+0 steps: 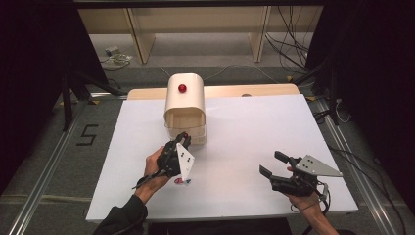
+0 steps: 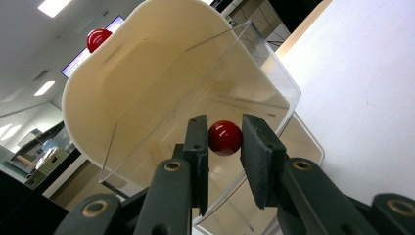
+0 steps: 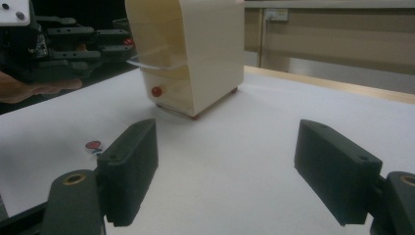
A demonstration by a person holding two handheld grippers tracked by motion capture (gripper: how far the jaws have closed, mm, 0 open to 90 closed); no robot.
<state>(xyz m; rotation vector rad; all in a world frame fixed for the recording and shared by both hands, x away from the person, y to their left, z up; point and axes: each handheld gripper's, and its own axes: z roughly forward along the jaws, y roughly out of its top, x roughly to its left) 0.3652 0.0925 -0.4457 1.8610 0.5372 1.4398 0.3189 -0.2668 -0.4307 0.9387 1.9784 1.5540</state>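
A cream box [image 1: 185, 100] with a rounded top stands at the back middle of the white table [image 1: 254, 127]. One red knob [image 1: 182, 88] sits on its top. My left gripper [image 1: 183, 137] reaches into its open front and is shut on a second red knob [image 2: 225, 138], which belongs to the clear flap [image 2: 210, 83]. The flap is held raised and tilted. In the right gripper view a third red knob [image 3: 156, 91] shows low on the box [image 3: 195, 49] front. My right gripper [image 1: 270, 163] rests near the table's front right, open, with nothing between its jaws [image 3: 225, 171].
A small red and white sticker [image 1: 182, 181] lies on the table under the left hand. Beyond the far edge stand wooden shelf legs [image 1: 139, 39], with cables [image 1: 288, 49] on the floor. Metal rails run along both sides of the table.
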